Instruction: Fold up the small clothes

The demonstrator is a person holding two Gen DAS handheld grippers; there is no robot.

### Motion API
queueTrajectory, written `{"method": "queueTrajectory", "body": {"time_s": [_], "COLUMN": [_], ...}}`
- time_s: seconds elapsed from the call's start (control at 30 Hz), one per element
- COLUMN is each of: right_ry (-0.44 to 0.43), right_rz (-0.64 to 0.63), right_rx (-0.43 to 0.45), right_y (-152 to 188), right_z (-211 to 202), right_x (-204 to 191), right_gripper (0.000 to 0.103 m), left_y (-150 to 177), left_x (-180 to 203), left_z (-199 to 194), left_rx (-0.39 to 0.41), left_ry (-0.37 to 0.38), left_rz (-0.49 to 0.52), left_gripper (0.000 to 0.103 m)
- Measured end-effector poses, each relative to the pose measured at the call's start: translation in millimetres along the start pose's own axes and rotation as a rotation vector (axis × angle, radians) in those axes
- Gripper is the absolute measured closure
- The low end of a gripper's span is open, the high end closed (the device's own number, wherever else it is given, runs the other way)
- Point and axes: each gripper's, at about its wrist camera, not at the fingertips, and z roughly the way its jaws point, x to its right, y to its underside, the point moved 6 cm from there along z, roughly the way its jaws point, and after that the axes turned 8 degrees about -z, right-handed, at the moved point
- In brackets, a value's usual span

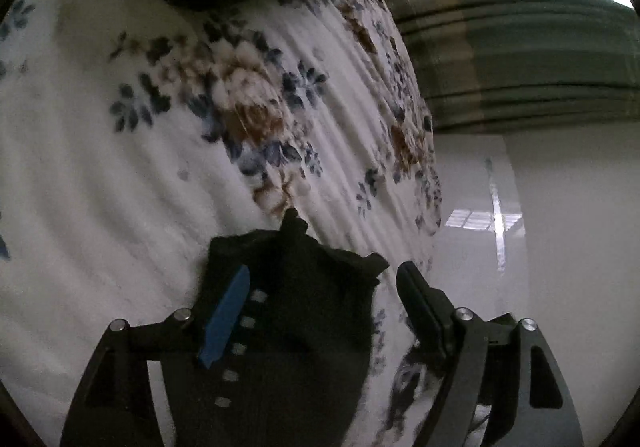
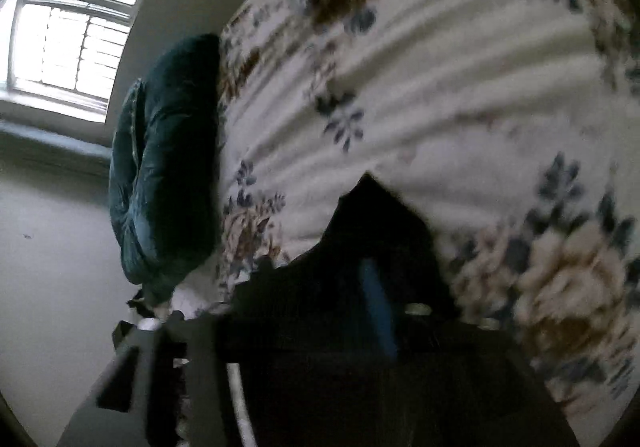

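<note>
A small black garment point(image 1: 288, 311) is lying limp on the floral bedspread point(image 1: 120, 175), looking light, soft and likely to slump, so pinching its corners seems best. The left gripper point(image 1: 324, 283) is standing released around it, while the right gripper point(image 2: 320, 287) is blurring over dark cloth; I cannot tell its grip.

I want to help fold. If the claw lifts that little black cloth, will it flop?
Probably yes. The black cloth lies crumpled, with wavy edges, on the flowery blanket, so it looks soft and light. It would likely droop and not slide much on the fuzzy surface.
</note>
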Motion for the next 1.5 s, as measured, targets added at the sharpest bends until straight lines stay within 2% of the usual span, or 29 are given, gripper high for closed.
{"method": "queueTrajectory", "body": {"time_s": [0.07, 0.13, 0.2, 0.23, 0.27, 0.3, 0.33, 0.37, 0.4, 0.57, 0.63, 0.7, 0.73, 0.77, 0.8, 0.83, 0.87, 0.9, 1.0, 1.1, 1.2, 1.27, 1.37, 1.43, 1.5], "right_ry": [0.058, 0.128, 0.169, 0.172, 0.175, 0.175, 0.172, 0.166, 0.166, 0.180, 0.216, 0.240, 0.247, 0.240, 0.227, 0.204, 0.179, 0.155, 0.099, 0.045, 0.031, 0.022, -0.041, -0.071, -0.116], "right_rz": [-0.051, -0.100, -0.124, -0.132, -0.139, -0.145, -0.153, -0.161, -0.170, -0.171, -0.180, -0.191, -0.192, -0.186, -0.178, -0.174, -0.173, -0.173, -0.168, -0.162, -0.190, -0.196, -0.190, -0.190, -0.162], "right_rx": [-0.021, -0.080, -0.138, -0.159, -0.181, -0.190, -0.196, -0.197, -0.196, -0.063, -0.092, -0.169, -0.193, -0.213, -0.237, -0.254, -0.268, -0.287, -0.339, -0.400, -0.465, -0.497, -0.539, -0.552, -0.562], "right_y": [4, 12, 22, 28, 32, 34, 35, 36, 36, 19, 20, 26, 27, 26, 26, 27, 28, 29, 38, 50, 62, 65, 65, 62, 61], "right_z": [-2, 9, 24, 31, 40, 45, 52, 56, 60, 43, 49, 63, 66, 65, 63, 60, 56, 50, 34, 24, 23, 29, 50, 67, 83], "right_x": [6, 17, 27, 29, 32, 33, 32, 31, 29, 21, 24, 29, 30, 30, 29, 27, 25, 24, 23, 28, 38, 47, 53, 56, 56], "right_gripper": [0.047, 0.047, 0.047, 0.047, 0.047, 0.052, 0.062, 0.089, 0.096, 0.096, 0.096, 0.095, 0.094, 0.088, 0.074, 0.065, 0.049, 0.041, 0.029, 0.021, 0.020, 0.021, 0.020, 0.020, 0.020], "left_y": [5, 12, 17, 16, 14, 12, 9, 5, 4, -15, -22, -19, -15, -6, 1, 10, 22, 31, 74, 129, 185, 215, 234, 231, 217], "left_x": [2, 1, 1, 2, 3, 0, -1, -4, -7, -16, -21, -17, -13, -7, -4, 0, 4, 4, 0, -19, -46, -64, -82, -88, -89], "left_z": [10, 29, 42, 44, 46, 44, 43, 41, 40, 33, 37, 35, 31, 22, 14, 1, -10, -20, -58, -90, -101, -86, -45, -15, 4], "left_rx": [-0.021, -0.057, -0.077, -0.062, -0.052, -0.045, -0.041, -0.041, -0.036, -0.001, -0.011, -0.038, -0.039, -0.043, -0.037, -0.015, -0.004, 0.007, 0.062, 0.104, 0.127, 0.105, 0.055, 0.048, 0.079], "left_ry": [-0.093, -0.200, -0.246, -0.254, -0.252, -0.275, -0.269, -0.250, -0.250, -0.292, -0.300, -0.292, -0.296, -0.278, -0.262, -0.230, -0.201, -0.193, -0.146, -0.150, -0.131, -0.069, -0.011, -0.024, -0.046], "left_rz": [0.099, 0.197, 0.258, 0.280, 0.292, 0.280, 0.263, 0.236, 0.229, 0.213, 0.186, 0.181, 0.193, 0.201, 0.197, 0.189, 0.175, 0.160, 0.092, -0.012, -0.160, -0.291, -0.412, -0.439, -0.439], "left_gripper": [0.028, 0.028, 0.032, 0.049, 0.090, 0.094, 0.094, 0.094, 0.094, 0.096, 0.096, 0.090, 0.072, 0.036, 0.023, 0.019, 0.018, 0.018, 0.018, 0.018, 0.018, 0.018, 0.018, 0.018, 0.016]}}
